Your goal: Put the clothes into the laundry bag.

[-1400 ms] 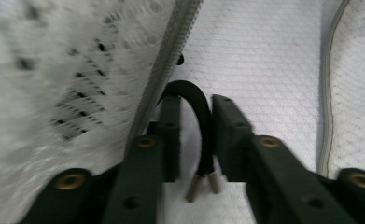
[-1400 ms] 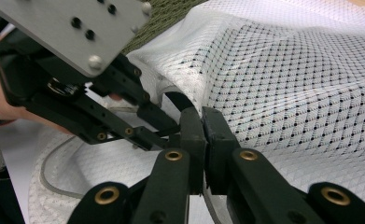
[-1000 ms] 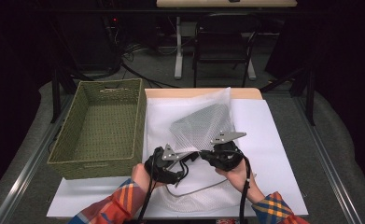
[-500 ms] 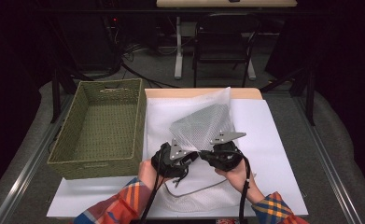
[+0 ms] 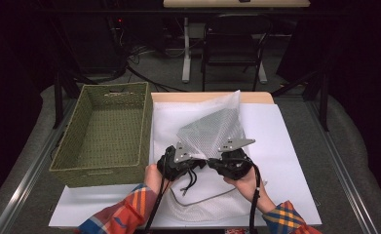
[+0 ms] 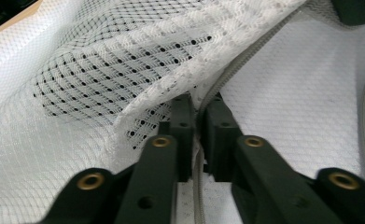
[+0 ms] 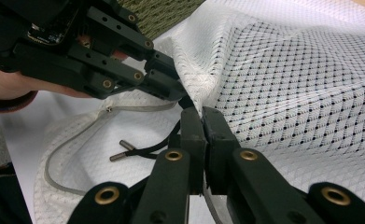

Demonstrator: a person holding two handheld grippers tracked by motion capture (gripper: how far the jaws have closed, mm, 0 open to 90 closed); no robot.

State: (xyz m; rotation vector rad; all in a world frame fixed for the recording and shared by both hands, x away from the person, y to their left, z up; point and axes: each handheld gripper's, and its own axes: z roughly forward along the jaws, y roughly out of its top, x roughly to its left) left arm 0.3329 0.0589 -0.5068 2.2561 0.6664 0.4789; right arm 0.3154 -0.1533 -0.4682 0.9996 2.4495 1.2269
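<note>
Mesh bag: left hand-held gripper just closed onto edge; right hand-held gripper stays clamped.

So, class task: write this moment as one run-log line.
left gripper: just closed, shut on mesh bag edge | right gripper: shut on mesh bag | bag: lifted, on white sheet | basket: left

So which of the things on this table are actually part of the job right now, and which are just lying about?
In use:
- white mesh laundry bag, lifted by its zipper edge
- left hand-held gripper, jaws just closed on the bag's edge
- right hand-held gripper, shut on the same edge

Lying about:
- green woven basket, beside the bag
- white sheet covering the table
</note>
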